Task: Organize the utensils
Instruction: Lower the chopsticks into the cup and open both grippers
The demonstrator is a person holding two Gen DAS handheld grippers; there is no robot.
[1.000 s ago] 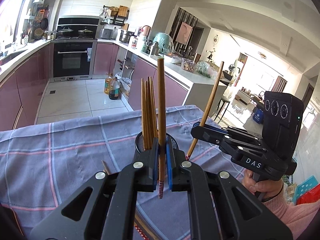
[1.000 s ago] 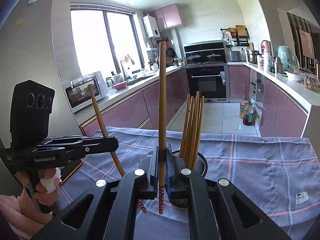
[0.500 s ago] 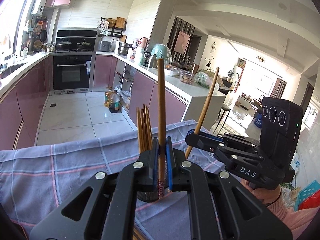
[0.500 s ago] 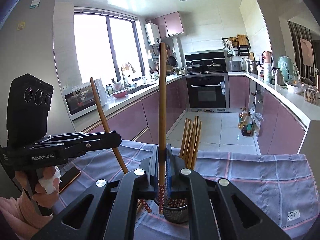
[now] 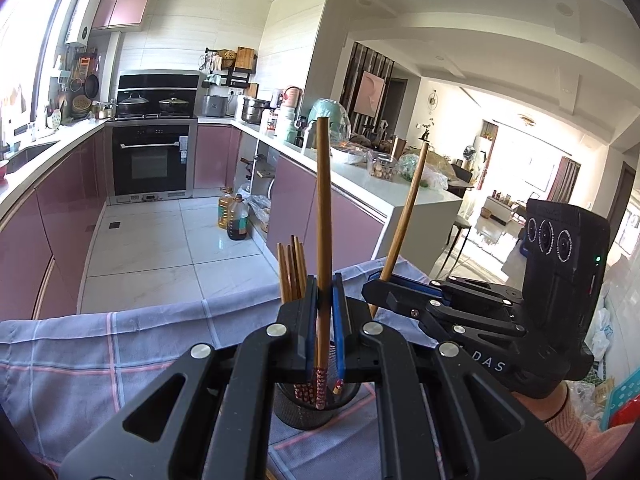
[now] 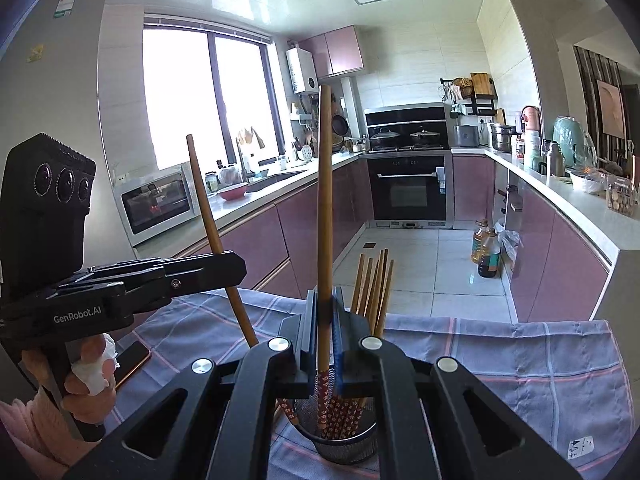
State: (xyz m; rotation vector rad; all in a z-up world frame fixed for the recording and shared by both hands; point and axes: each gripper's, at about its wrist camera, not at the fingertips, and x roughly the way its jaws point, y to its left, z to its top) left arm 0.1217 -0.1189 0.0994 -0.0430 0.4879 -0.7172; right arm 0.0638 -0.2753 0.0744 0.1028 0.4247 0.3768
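Note:
My left gripper [image 5: 324, 286] is shut on an upright wooden chopstick [image 5: 323, 208]. Its patterned red lower end hangs at the mouth of a black mesh holder [image 5: 292, 412] that stands on the checked cloth [image 5: 120, 360]. Several chopsticks [image 5: 292, 268] stand in that holder. To the right, my right gripper [image 5: 378, 286] grips a second chopstick [image 5: 404, 216], tilted. In the right wrist view, the right gripper [image 6: 325, 302] is shut on its chopstick [image 6: 325, 200], whose end dips into the holder [image 6: 348, 448]. The left gripper [image 6: 236, 264] holds its chopstick [image 6: 208, 208] at the left.
A phone [image 6: 130, 360] lies on the cloth [image 6: 520, 360] near the hand that holds the left gripper. Beyond the table's far edge are the tiled kitchen floor, oil bottles [image 6: 486, 252], pink cabinets and an oven [image 6: 408, 192].
Both grippers have risen with their chopsticks. The holder now shows below the fingers instead of behind them, and the chopsticks' patterned ends hang at its mouth.

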